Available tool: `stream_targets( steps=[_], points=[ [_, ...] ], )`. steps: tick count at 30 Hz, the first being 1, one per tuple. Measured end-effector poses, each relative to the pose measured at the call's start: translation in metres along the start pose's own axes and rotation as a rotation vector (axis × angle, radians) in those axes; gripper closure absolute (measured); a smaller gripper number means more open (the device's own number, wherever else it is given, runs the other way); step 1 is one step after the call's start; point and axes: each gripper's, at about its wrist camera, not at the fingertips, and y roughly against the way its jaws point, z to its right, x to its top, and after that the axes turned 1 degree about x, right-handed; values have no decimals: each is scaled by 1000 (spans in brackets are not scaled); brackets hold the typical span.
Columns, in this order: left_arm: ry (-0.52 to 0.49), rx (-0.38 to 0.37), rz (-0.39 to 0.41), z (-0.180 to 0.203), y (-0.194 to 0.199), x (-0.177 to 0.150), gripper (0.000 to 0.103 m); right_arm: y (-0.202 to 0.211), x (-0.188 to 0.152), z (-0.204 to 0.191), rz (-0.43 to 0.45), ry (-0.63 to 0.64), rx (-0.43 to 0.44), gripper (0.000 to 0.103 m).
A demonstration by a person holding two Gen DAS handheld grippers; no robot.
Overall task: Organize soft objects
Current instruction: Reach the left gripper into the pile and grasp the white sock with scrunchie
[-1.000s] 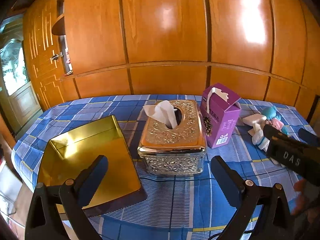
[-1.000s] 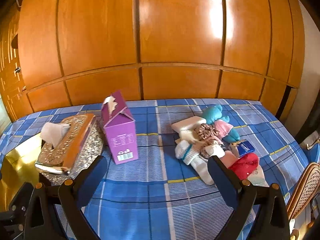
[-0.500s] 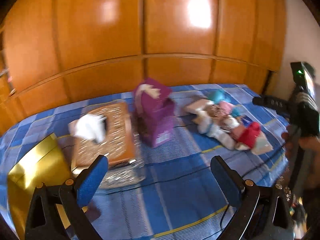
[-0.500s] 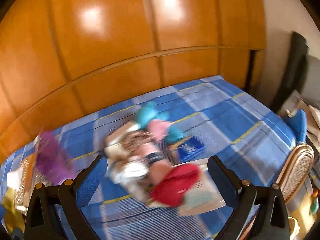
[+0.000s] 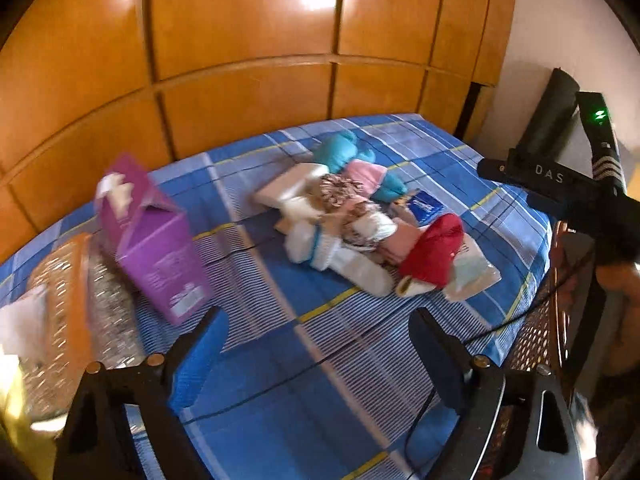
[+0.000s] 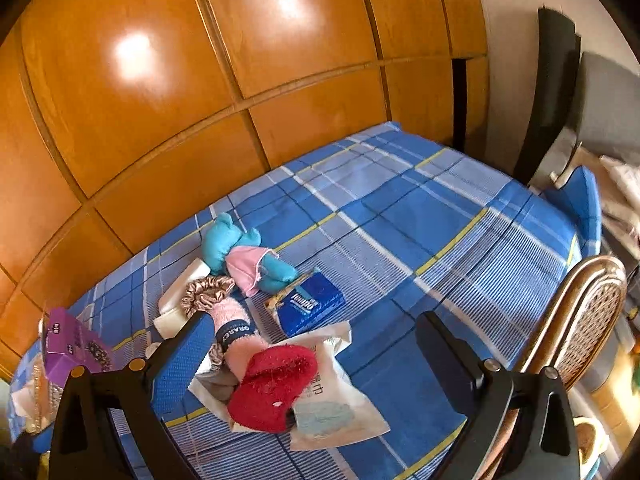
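1. The step in hand looks like the approach to the pile of soft things (image 5: 352, 220), which lies on the blue checked tabletop (image 5: 304, 392) towards its right end, well apart from the left tongs (image 5: 316, 344).
2. The left tongs stand wide with nothing between them, though their jaws have just been closing a little; the right tongs (image 6: 316, 344) are also wide and empty, hovering just over the near edge of the pile.
3. Do it well by singling out one piece: the red fuzzy sock (image 6: 276, 388) lies on top nearest the right tongs, so I would take that first.
4. Pinch the bulk of the fabric, not the plastic packet (image 6: 340, 412) under it.
5. The pile is loose and tangled: a teal plush toy (image 6: 224, 240), pink sock (image 6: 236, 324), satin scrunchie (image 6: 204, 296) and white socks (image 5: 344, 256) overlap, with a blue tissue pack (image 6: 312, 304) beside them.
6. The purple carton (image 5: 156, 240) stands apart to the left.
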Motion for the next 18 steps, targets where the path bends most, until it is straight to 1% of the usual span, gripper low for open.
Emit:
stream_targets(
  steps=[3,5,7,11,14,17,18],
  points=[
    [-44,-10,-8,17,-20,16,22,-3,0,3,-14,-19,22,1],
    [-69,-16,-21,25,-34,26,33,-4,0,4,-15,-29,34,1],
    [-99,-21,-33,34,-49,37,39,-3,0,6,-8,-42,47,1],
    [-125,-11,-56,45,-76,54,41,-7,0,14,-14,-90,73,1],
    [-151,23,-73,54,-96,63,41,-12,1,19,-29,-114,100,1],
    [-161,44,-100,58,-118,71,41,-16,1,21,-50,-126,118,1],
    [-163,45,-120,57,-128,73,41,-17,1,22,-54,-129,122,1]
  ],
)
